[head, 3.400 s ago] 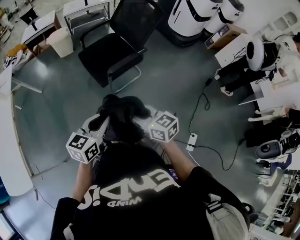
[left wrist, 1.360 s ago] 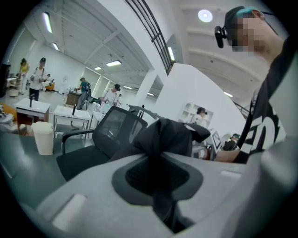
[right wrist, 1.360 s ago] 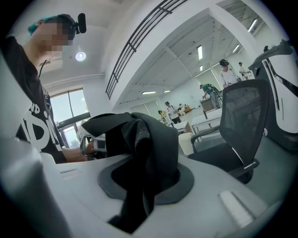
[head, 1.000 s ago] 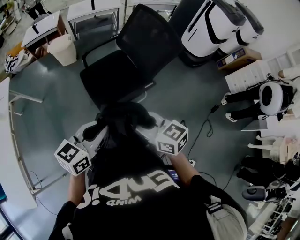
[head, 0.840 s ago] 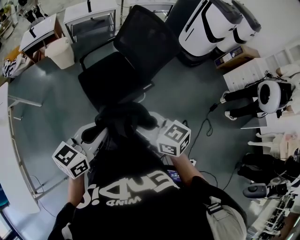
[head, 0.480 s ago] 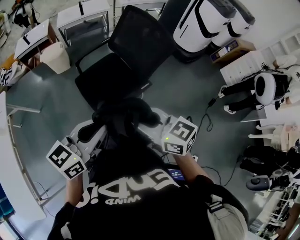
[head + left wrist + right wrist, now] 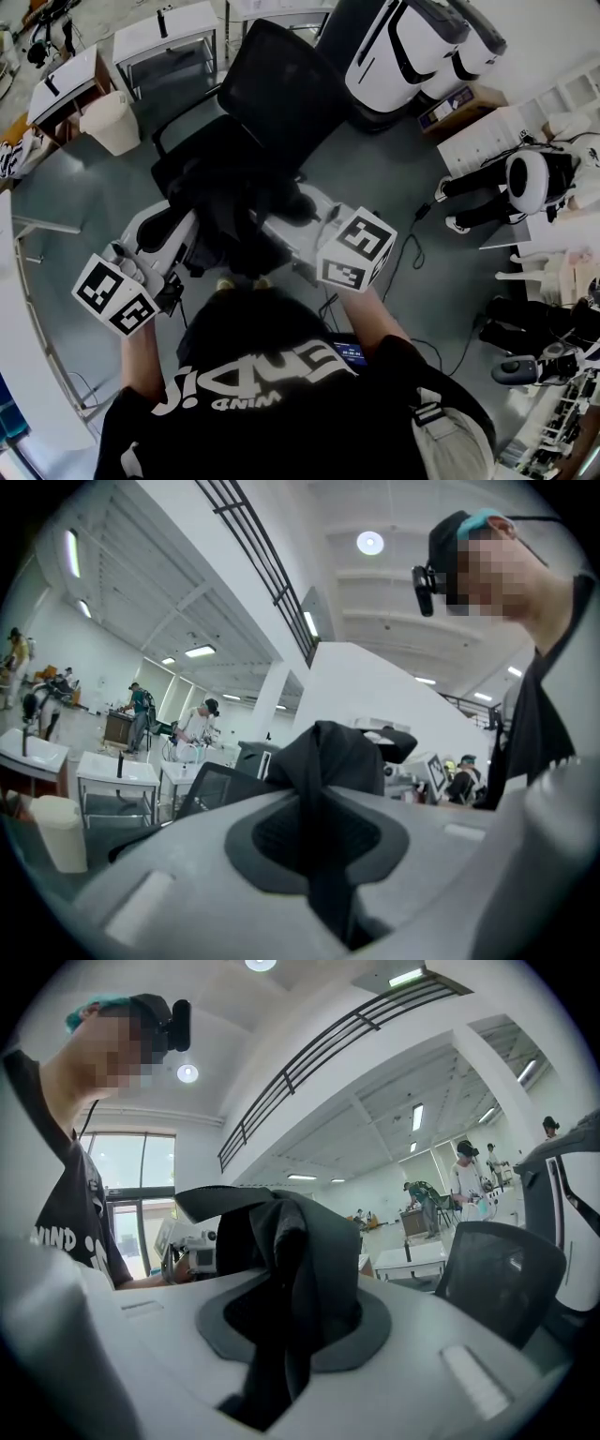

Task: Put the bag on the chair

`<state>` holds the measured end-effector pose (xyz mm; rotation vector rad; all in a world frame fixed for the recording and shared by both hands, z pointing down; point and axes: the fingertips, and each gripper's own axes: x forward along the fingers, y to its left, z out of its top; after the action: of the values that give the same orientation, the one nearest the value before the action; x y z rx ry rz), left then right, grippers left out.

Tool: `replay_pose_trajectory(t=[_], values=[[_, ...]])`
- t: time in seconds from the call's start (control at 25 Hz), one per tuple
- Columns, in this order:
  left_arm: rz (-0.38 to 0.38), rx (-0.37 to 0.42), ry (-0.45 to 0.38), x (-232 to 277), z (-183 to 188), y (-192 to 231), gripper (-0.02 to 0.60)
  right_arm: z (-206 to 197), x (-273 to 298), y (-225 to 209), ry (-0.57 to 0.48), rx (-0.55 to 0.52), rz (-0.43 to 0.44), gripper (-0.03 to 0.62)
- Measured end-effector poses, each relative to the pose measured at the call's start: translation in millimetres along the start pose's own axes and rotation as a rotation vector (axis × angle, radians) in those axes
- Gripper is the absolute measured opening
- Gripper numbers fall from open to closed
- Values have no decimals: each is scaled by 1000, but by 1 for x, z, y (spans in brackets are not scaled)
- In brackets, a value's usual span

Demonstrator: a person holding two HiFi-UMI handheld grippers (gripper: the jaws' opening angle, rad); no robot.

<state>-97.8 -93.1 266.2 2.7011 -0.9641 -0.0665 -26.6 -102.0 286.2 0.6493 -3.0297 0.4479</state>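
In front of you, the black chair stands with its seat toward you. The black bag hangs between your grippers, overlapping the seat's near edge in the head view. Your left gripper and right gripper each pinch a fold of its fabric in narrow jaws, one on either side.

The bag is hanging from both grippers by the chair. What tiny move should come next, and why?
Probably carry the bag forward until it hangs over the middle of the chair seat. The left gripper and the right gripper are both shut on its black fabric. In the head view it hangs at the seat's near edge, not yet resting on it.
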Motion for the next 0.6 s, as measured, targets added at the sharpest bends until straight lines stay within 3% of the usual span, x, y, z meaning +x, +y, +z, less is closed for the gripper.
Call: replay_pose_trajectory(t=[0.32,0.6], values=[[26,5,-35,15,28,61,48,25,51,-41,-10,9,7,80],[66,-12,-50,32,29,107,48,27,84,-81,17,-5,-14,80]])
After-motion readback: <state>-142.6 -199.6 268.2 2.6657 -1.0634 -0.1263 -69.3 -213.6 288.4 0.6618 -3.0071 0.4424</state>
